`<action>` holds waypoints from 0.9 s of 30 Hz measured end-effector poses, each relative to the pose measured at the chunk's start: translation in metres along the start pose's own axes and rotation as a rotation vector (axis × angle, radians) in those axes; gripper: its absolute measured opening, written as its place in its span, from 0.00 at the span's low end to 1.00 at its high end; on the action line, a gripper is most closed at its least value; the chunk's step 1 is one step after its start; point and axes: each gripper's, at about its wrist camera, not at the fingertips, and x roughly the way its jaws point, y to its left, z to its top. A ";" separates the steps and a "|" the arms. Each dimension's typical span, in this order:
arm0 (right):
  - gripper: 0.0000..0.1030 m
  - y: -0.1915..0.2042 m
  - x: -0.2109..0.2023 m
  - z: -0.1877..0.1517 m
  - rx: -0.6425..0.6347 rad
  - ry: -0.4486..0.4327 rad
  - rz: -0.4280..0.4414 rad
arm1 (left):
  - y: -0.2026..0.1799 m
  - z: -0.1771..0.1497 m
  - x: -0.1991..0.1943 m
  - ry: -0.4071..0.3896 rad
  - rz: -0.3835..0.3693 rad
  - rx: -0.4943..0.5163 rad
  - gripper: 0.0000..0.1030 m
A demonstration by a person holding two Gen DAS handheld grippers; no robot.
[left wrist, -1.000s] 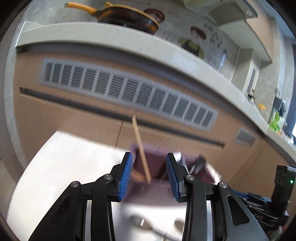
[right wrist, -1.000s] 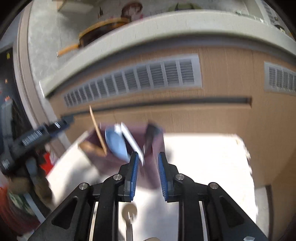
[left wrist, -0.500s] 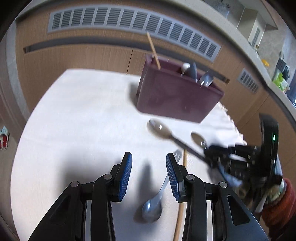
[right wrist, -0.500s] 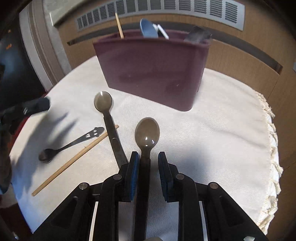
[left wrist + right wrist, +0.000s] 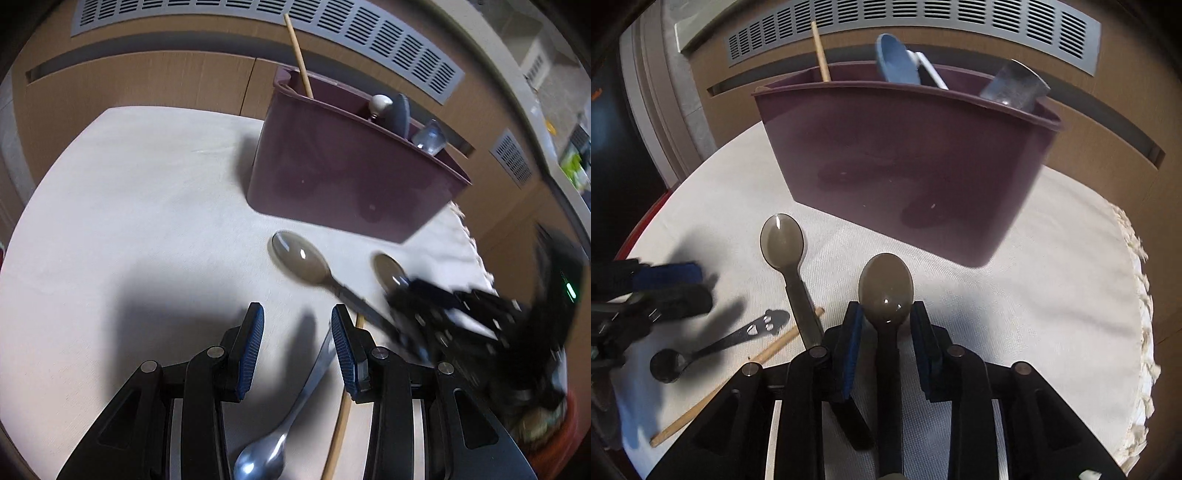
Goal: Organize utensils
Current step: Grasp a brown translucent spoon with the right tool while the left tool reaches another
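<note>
Nowhere any legible brand or writing. Right gripper (image 5: 886, 326) straddling the handle of a smoky spoon (image 5: 885, 291), pads not clearly touching it, so grip unclear. Left gripper (image 5: 296, 334) wide apart, holding nothing, above a steel spoon (image 5: 280, 435) and a loose chopstick (image 5: 341, 417). Purple caddy (image 5: 340, 177) upright on the white cloth (image 5: 129, 206), holding a chopstick and spoons. Only from the right wrist: a cut-out face on the steel spoon's handle. Only from the left wrist: a green light on the other rig.
</note>
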 end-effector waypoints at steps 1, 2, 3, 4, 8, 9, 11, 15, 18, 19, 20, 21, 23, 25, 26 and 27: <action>0.24 -0.005 -0.005 -0.005 0.017 -0.001 -0.009 | -0.006 0.002 0.003 0.001 0.000 0.011 0.38; 0.24 -0.011 -0.011 -0.009 0.038 -0.004 -0.025 | -0.012 0.004 0.006 0.003 -0.006 0.028 0.38; 0.24 -0.018 -0.018 -0.016 0.064 -0.008 -0.038 | -0.020 0.005 0.009 0.007 -0.014 0.052 0.38; 0.24 -0.027 -0.025 -0.024 0.092 -0.009 -0.041 | -0.028 0.007 0.011 0.011 -0.021 0.072 0.38; 0.24 -0.054 -0.051 -0.053 0.176 -0.027 -0.060 | -0.069 0.011 0.027 0.044 -0.084 0.176 0.38; 0.24 -0.058 -0.055 -0.059 0.192 -0.030 -0.059 | -0.079 0.012 0.032 0.058 -0.104 0.196 0.38; 0.24 -0.064 -0.062 -0.069 0.224 -0.036 -0.052 | -0.092 0.011 0.044 0.106 -0.135 0.213 0.38; 0.24 -0.062 -0.074 -0.084 0.248 -0.055 -0.045 | -0.104 0.001 0.056 0.152 -0.118 0.251 0.38; 0.24 -0.056 -0.072 -0.082 0.262 -0.059 -0.043 | -0.105 -0.007 0.047 0.170 -0.113 0.262 0.38; 0.24 -0.056 -0.072 -0.082 0.266 -0.059 -0.039 | -0.104 -0.009 0.044 0.175 -0.111 0.264 0.38; 0.24 -0.059 -0.075 -0.087 0.268 -0.060 -0.037 | -0.103 -0.013 0.042 0.181 -0.101 0.273 0.38; 0.24 -0.059 -0.080 -0.095 0.269 -0.063 -0.038 | -0.101 -0.017 0.037 0.184 -0.089 0.284 0.38; 0.24 -0.055 -0.083 -0.097 0.263 -0.067 -0.038 | -0.095 -0.027 0.028 0.190 -0.076 0.296 0.38; 0.24 -0.051 -0.085 -0.099 0.256 -0.073 -0.030 | -0.088 -0.035 0.019 0.197 -0.072 0.298 0.38; 0.24 -0.049 -0.086 -0.100 0.253 -0.075 -0.025 | -0.084 -0.040 0.013 0.199 -0.069 0.300 0.38; 0.24 -0.045 -0.086 -0.100 0.248 -0.076 -0.020 | -0.080 -0.045 0.008 0.199 -0.065 0.301 0.38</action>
